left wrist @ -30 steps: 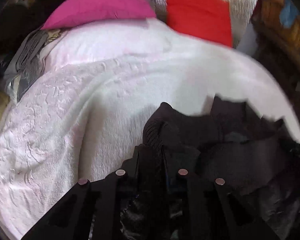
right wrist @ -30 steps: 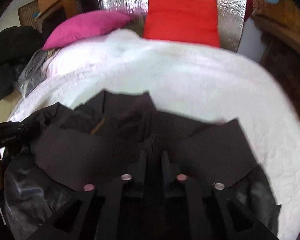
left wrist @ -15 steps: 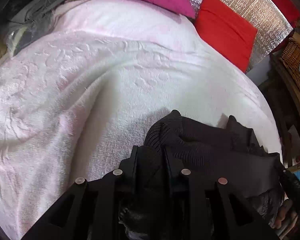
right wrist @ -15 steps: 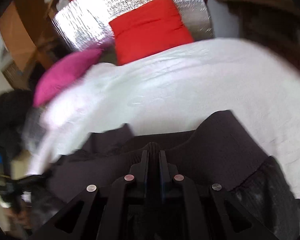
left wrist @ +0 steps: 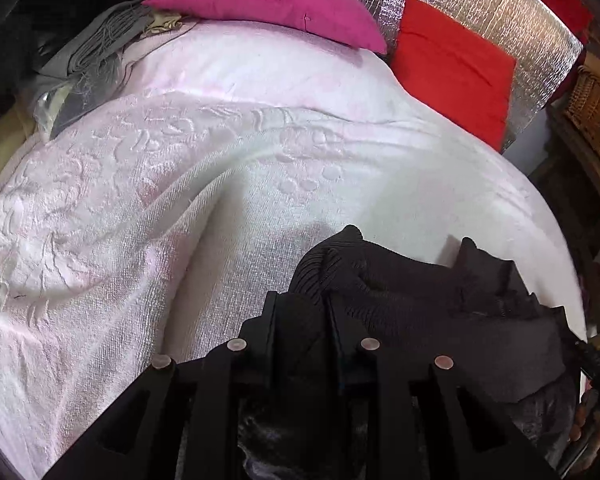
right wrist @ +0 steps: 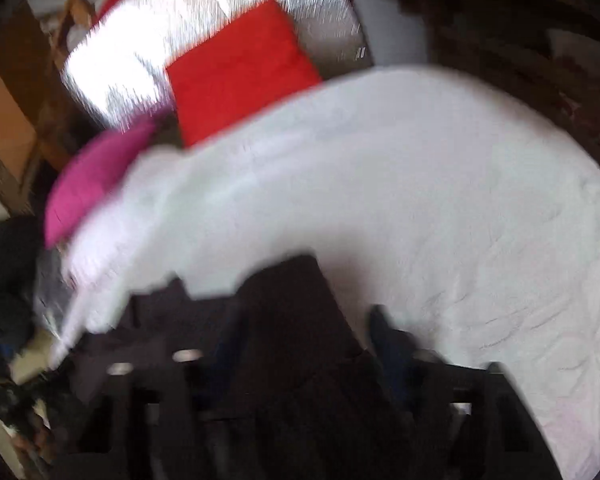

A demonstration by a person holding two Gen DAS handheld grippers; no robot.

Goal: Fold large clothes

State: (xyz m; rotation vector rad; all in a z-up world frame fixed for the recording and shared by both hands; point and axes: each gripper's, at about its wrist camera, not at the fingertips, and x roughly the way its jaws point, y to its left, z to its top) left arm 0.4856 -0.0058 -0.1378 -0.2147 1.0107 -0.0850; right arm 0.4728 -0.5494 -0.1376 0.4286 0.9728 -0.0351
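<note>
At the bottom of the left wrist view, the left gripper (left wrist: 300, 312) is clamped on a ribbed edge of the black garment (left wrist: 420, 312), a fold of the knit bunched between its two fingers. The rest of the garment lies heaped toward the lower right of that frame, resting on the white bedspread (left wrist: 180, 220).

In the right wrist view, heavily blurred by motion, the right gripper (right wrist: 312, 344) has changed: a second ago its fingers were pinched tight on the dark cloth, and now its jaws are opening, with the fingers spread to either side in the lower part of the frame. The black garment (right wrist: 292, 320) still rises between them, but the blur hides whether the pads touch it; it looks released. The view has also tilted since half a second ago, as the hand swings sideways.

This probably means the right hand has laid down its corner of the fold and is letting go, while the left side holds its edge to keep the layer in place. The fold is likely only partly made, since the cloth still looks rumpled.

Farther back, at the top of the left view, a pink pillow (left wrist: 268, 4) and a red pillow (left wrist: 452, 64) lean at the head of the bed against a silver foil panel (left wrist: 520, 28). A grey cloth (left wrist: 92, 52) lies at the upper left.
</note>
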